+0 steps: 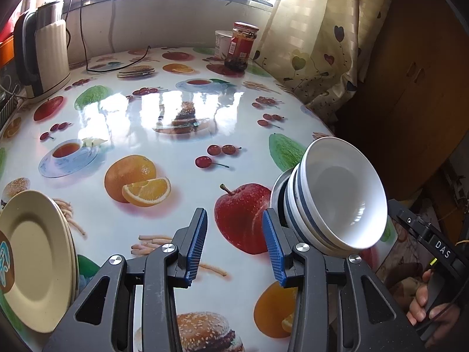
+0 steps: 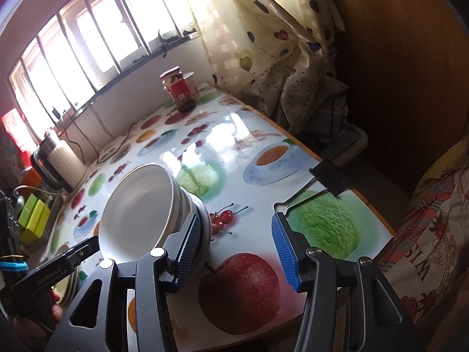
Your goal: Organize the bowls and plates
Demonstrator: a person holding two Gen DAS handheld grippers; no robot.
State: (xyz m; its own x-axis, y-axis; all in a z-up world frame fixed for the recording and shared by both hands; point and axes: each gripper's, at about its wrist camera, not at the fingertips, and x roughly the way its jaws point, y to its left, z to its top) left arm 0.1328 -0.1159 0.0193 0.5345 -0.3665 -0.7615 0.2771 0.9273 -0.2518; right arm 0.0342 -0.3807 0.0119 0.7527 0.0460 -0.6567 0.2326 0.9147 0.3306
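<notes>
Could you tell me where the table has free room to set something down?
The widest free patch is mid-table, between the white electric kettle, the red-lidded glass jar and the stacked white blue-banded bowls. The near edge is crowded: cream plates left, bowls right, both open grippers between.

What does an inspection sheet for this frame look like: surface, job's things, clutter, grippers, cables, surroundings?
Surface: table under a glossy food-print cover, with window glare.
Job's things: stacked bowls near the right edge, on a plate; cream plates stacked at the near left.
Clutter: kettle at the far left; jar and a white tub at the far end; black clip on the right edge.
Grippers: left gripper open, holding nothing; right gripper open, holding nothing, its left finger beside the bowls; contact unclear.
Cables: black cable across the far table, up the wall.
Surroundings: window, curtain, wooden cabinet.
</notes>
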